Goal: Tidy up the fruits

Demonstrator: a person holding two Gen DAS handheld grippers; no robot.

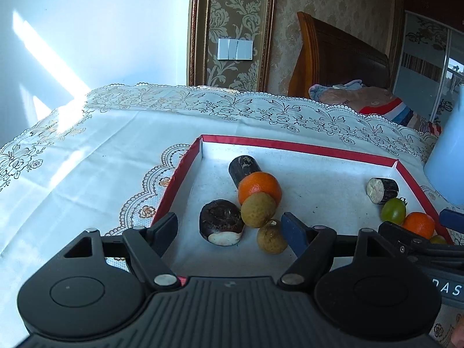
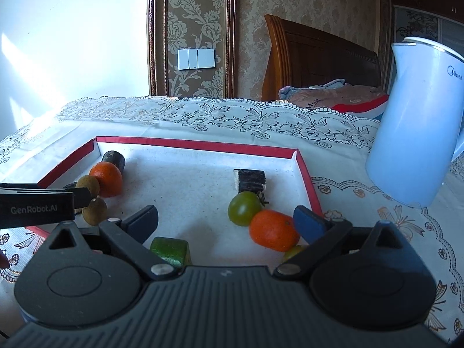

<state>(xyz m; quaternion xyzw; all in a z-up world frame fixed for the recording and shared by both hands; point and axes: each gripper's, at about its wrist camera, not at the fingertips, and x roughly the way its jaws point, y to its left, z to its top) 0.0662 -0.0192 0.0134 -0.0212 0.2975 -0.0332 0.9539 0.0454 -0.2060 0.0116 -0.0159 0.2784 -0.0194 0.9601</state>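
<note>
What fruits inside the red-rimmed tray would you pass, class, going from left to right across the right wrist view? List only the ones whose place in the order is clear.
Left orange → green cube-shaped piece → green tomato → right orange, all lying in the tray.

Bright sunlight glares from the left (fisheye-bent edges); focus sharp.

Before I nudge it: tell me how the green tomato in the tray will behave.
The green tomato looks round and glossy, so it will probably roll and may slip. It touches an orange, which will likely shift too. It probably bruises if squeezed.
</note>
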